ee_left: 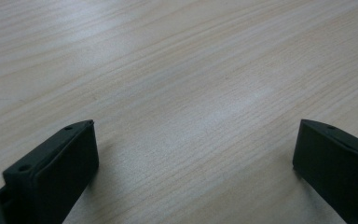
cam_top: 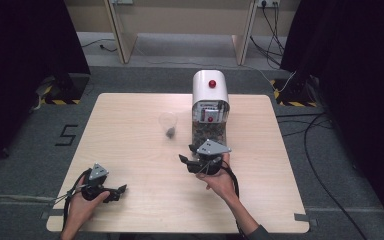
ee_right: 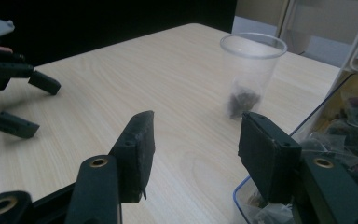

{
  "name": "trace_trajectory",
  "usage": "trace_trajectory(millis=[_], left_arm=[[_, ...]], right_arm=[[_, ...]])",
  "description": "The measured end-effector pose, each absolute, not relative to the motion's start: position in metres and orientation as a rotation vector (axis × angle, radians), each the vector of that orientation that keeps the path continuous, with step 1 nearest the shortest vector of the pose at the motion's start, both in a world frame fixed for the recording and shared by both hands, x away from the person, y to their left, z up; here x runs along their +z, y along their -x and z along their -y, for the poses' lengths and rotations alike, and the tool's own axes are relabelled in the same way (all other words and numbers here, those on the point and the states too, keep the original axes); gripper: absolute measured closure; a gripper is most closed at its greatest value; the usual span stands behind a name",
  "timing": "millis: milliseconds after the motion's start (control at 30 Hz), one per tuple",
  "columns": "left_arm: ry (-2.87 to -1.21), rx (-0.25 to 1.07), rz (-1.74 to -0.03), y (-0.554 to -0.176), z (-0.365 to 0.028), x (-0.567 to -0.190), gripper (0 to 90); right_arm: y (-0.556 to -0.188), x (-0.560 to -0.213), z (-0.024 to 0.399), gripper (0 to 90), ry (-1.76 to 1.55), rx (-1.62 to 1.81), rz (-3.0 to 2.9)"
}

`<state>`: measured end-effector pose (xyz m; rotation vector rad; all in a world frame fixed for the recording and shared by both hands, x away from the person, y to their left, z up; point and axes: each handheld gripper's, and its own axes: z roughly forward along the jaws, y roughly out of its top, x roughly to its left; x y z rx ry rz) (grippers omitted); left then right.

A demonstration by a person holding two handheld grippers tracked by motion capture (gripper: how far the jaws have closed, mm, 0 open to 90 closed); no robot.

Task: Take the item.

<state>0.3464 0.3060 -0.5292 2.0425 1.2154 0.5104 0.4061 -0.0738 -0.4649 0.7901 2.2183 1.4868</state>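
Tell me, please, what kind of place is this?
Probably a lab or recording room set up for data collection. A single wooden table stands on grey carpet between black curtains, loose cables run across the floor, and hazard tape marks the floor at the curtain bases.

Cup (cam_top: pixel 168 123) on table (cam_top: pixel 130 145), left of dispenser (cam_top: pixel 210 95).

The surface (ee_left: pixel 177 70) is pale wood-grain laminate, smooth with a soft sheen. The cup (ee_right: pixel 251 70) is thin clear plastic, and the dispenser (cam_top: pixel 210 87) has a glossy white plastic shell over a transparent bin. Both claws look matt black plastic, the right claw (ee_right: pixel 193 158) with brass-coloured rivets.
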Motion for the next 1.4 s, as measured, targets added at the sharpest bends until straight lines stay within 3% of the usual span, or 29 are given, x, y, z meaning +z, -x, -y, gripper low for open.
trace_trajectory(millis=[600,1400], left_arm=[[-2.045,0.510,-1.211,-0.346,-0.306,-0.529,0.0],[-2.044,0.509,-1.211,-0.345,-0.307,-0.529,0.0]], right_arm=[[-0.394,-0.472,0.082,43.2,-0.796,1.456,-2.248],[-0.378,-0.463,0.138,36.9,-0.877,1.388,-2.165]])
